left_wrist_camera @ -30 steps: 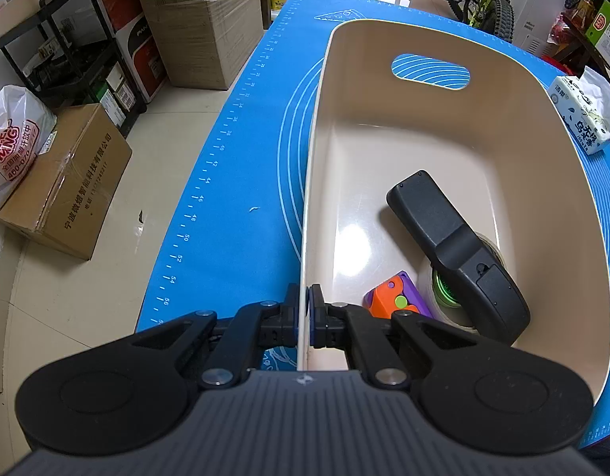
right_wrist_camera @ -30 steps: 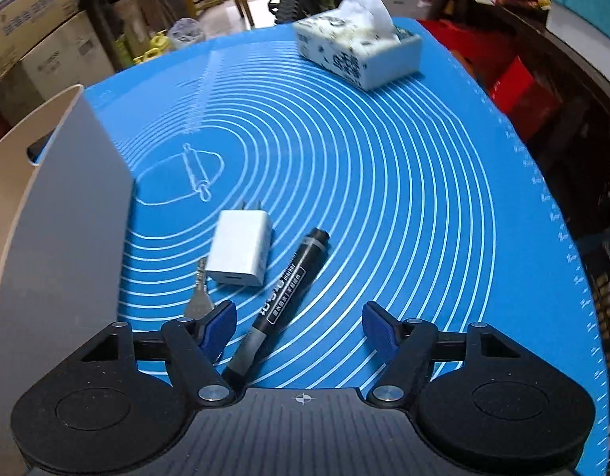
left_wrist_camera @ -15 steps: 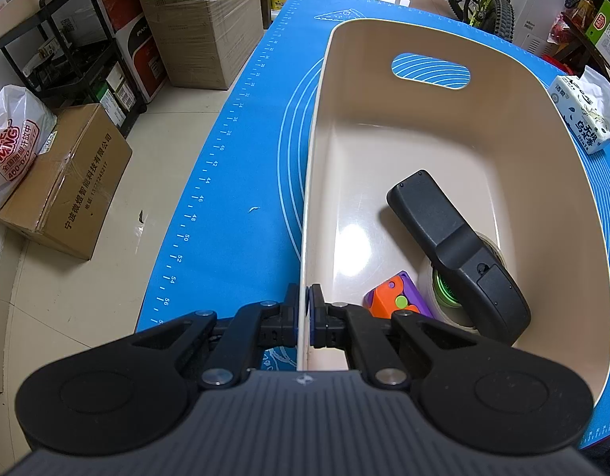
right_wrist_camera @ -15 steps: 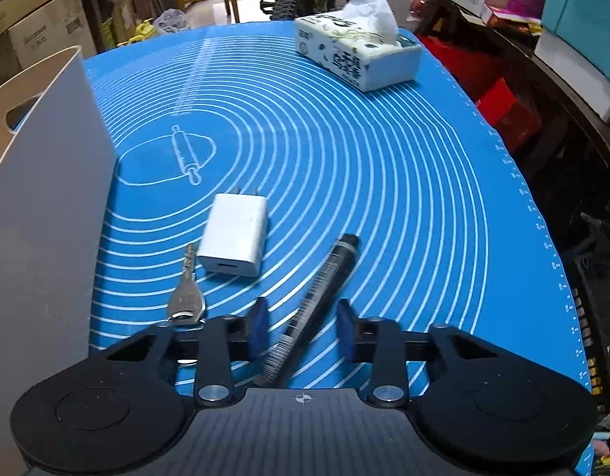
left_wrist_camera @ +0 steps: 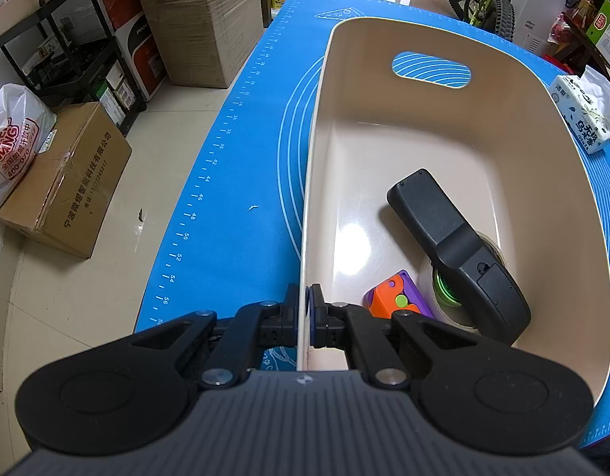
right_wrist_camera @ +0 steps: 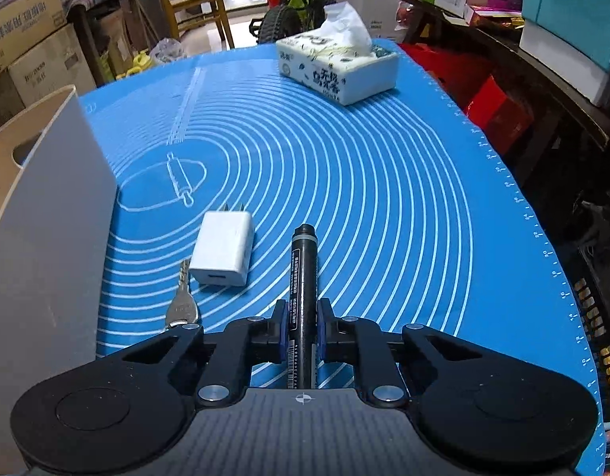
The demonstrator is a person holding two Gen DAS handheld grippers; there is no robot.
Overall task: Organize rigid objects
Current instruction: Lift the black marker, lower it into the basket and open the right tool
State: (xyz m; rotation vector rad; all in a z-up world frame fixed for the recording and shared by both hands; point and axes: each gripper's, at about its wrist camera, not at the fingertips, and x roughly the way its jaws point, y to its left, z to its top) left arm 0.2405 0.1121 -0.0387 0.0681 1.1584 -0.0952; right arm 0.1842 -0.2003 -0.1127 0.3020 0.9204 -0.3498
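Note:
My left gripper (left_wrist_camera: 304, 309) is shut on the near left wall of a beige bin (left_wrist_camera: 542, 127) that stands on the blue mat. Inside the bin lie a black handheld device (left_wrist_camera: 455, 246), an orange and purple toy (left_wrist_camera: 396, 301) and a roll of tape (left_wrist_camera: 447, 289) with a green core. My right gripper (right_wrist_camera: 301, 325) is shut on a black marker (right_wrist_camera: 304, 261) that points away from me, just above the mat. A white charger (right_wrist_camera: 223, 250) and a silver key (right_wrist_camera: 182, 305) lie on the mat left of the marker, beside the bin's grey outer wall (right_wrist_camera: 47, 246).
A tissue box (right_wrist_camera: 336, 65) stands at the mat's far end; it also shows in the left wrist view (left_wrist_camera: 582, 115). Cardboard boxes (left_wrist_camera: 63, 182) and a black shelf (left_wrist_camera: 79, 59) stand on the floor left of the table. Dark shelving (right_wrist_camera: 542, 91) runs along the right.
My right gripper has closed on the black marker, which has turned to point straight ahead, and has risen a little. The left gripper and the bin have not moved.

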